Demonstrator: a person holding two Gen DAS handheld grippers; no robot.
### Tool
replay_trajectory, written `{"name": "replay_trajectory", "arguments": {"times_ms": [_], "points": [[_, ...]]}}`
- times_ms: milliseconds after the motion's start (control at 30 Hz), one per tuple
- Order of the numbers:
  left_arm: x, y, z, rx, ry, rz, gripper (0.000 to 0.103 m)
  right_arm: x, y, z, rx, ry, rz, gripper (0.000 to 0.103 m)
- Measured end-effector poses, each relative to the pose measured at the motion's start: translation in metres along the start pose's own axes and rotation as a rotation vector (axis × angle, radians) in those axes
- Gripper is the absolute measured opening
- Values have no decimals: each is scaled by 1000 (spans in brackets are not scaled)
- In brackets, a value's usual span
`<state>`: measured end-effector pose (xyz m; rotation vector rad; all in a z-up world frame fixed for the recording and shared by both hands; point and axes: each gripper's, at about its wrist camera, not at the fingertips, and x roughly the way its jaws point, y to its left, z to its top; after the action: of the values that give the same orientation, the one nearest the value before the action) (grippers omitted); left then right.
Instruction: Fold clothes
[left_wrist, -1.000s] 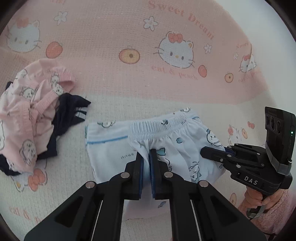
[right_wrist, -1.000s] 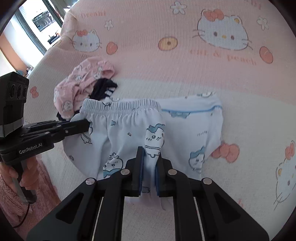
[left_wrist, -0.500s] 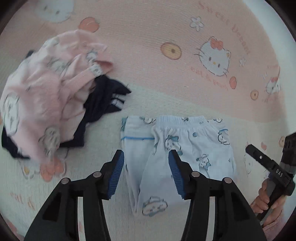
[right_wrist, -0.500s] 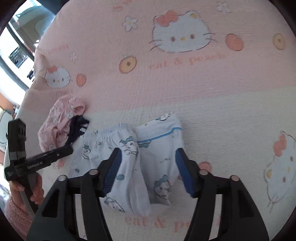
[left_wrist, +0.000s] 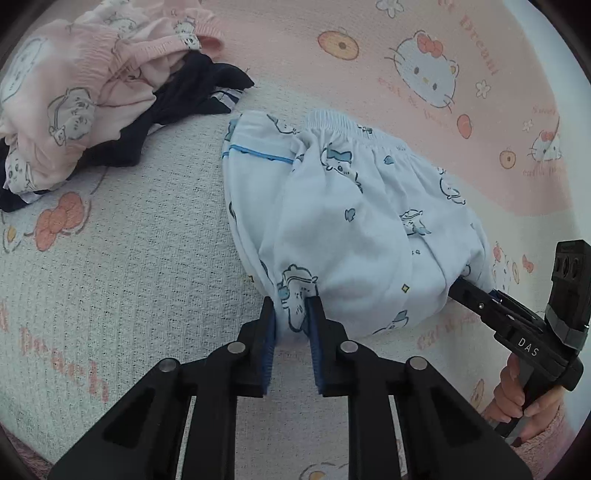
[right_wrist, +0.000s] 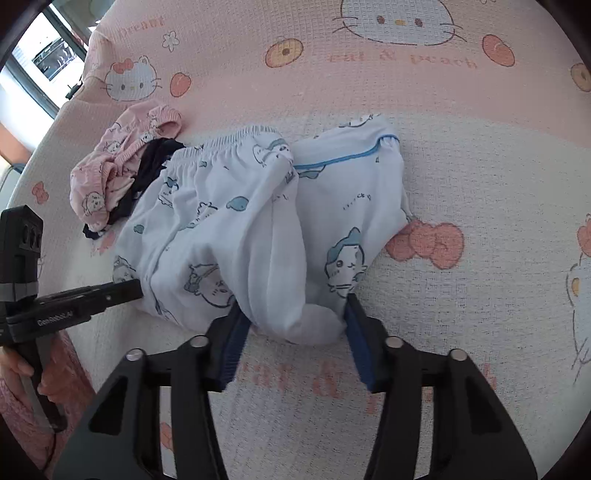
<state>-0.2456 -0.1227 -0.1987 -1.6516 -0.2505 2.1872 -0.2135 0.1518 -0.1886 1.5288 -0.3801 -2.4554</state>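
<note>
Light blue printed pants (left_wrist: 354, 221) lie folded on the Hello Kitty blanket, over a light blue top with a blue trim line (left_wrist: 255, 155). My left gripper (left_wrist: 291, 317) is shut on the near folded edge of the pants. My right gripper (right_wrist: 291, 314) is open, its pads on either side of the bunched near end of the same pants (right_wrist: 258, 229), and it shows at the right of the left wrist view (left_wrist: 465, 288). The left gripper shows at the left of the right wrist view (right_wrist: 133, 288), against the cloth.
A pile of pink printed clothes (left_wrist: 74, 92) on a dark navy garment (left_wrist: 177, 107) lies left of the pants; the pile also shows in the right wrist view (right_wrist: 118, 173). The pink and white blanket (left_wrist: 110, 258) covers the whole surface. A window (right_wrist: 44, 55) is far left.
Both grippers were open and pulled back half a second ago. They have moved in to the near end of the pants; the left has closed on the cloth, the right stays open around it.
</note>
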Motion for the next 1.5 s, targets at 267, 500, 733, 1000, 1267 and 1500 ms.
{"name": "replay_trajectory", "arguments": {"times_ms": [267,500,733,1000,1267,1500], "points": [[-56,-19,-13,85,12,-72,11,-46,10,-4,-35,-9,32,10],[-53,-8,-60,136,233,-12,17,-81,18,-75,-100,96,16,15],[-73,-19,-73,206,147,116,19,-92,-14,-114,21,130,-96,28],[-6,-75,-86,474,218,171,19,-68,7,-93,-175,115,-141,29],[-31,-11,-59,384,229,339,36,-60,-16,-80,-257,154,-305,26],[-24,-67,-74,475,171,115,38,-70,7,-82,-225,82,-120,26]]}}
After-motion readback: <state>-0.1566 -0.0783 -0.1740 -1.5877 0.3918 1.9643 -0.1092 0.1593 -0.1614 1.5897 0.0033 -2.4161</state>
